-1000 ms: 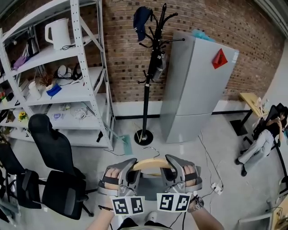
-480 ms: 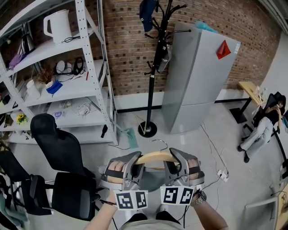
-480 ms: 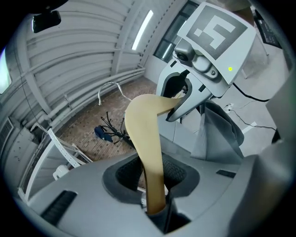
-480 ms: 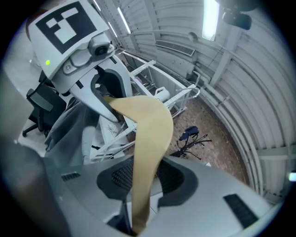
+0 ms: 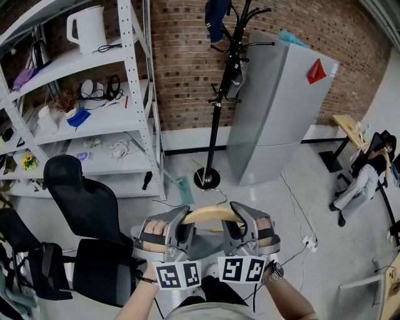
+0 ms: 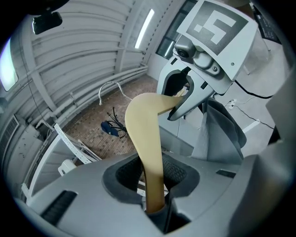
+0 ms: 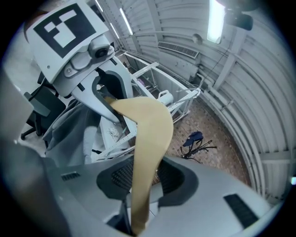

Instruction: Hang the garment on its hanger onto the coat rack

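Count on inspection: one wooden hanger (image 5: pixel 209 215); two grippers, the left gripper (image 5: pixel 181 223) and the right gripper (image 5: pixel 235 220); one coat rack (image 5: pixel 219 106) bearing one dark cap (image 5: pixel 215 15); one white shelving unit (image 5: pixel 134 94); one white kettle (image 5: pixel 87 28); one grey cabinet (image 5: pixel 269 119); at least two black office chairs (image 5: pixel 78 200); one seated person (image 5: pixel 365 187).

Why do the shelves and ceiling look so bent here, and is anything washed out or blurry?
Head view: the wide lens bends the shelf posts, yet it is sharp and evenly lit. Left gripper view: a fisheye circle with dark corners; the hanger up close looks soft. Right gripper view: same curving, and the ceiling light is blown out white.
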Motion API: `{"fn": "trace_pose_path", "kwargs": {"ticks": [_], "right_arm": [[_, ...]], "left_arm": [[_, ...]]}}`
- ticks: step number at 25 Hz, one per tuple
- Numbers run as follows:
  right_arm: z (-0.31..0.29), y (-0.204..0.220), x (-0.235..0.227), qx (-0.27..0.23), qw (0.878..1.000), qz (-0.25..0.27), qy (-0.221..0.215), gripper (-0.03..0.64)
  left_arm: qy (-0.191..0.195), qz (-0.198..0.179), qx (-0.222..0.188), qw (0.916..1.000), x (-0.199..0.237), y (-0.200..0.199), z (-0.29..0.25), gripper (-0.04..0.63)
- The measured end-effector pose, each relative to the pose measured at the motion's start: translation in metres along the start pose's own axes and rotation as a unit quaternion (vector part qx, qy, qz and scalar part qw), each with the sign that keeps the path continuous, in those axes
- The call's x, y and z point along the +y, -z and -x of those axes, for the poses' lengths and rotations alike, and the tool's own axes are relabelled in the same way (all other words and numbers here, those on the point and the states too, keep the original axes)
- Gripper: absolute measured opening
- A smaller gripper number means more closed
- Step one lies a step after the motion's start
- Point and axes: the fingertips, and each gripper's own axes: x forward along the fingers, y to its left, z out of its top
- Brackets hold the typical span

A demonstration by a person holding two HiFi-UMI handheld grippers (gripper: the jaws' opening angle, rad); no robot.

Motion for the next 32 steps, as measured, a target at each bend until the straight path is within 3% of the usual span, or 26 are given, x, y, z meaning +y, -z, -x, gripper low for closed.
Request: {"fn": "trace_pose_path", "kwargs": {"ticks": [9, 17, 27, 32], "right_arm": [[-0.06, 0.008, 0.012, -0.001, 1.0, 0.006, -0.023, 0.123], [-0.126, 0.037, -0.006, 0.0, 0.999, -0.002, -0.034, 0.123], [-0.184, 0.043, -0.04, -0.035, 0.999, 0.001, -0.026, 0.123], [-0.212, 0.046, -0.049, -0.022, 1.0, -0.001, -0.02, 0.123]], "left_arm": [[0.016, 0.024, 0.022, 0.9993, -0.001, 0.038, -0.044, 0.1], [0.025, 0.021, 0.035, 0.9989, 0.009, 0.05, -0.116, 0.1], [-0.006, 0.014, 0.047, 0.9988, 0.042, 0.053, -0.173, 0.1], [-0.004, 0.012, 0.035, 0.9993, 0.055, 0.062, -0.2, 0.1]]}}
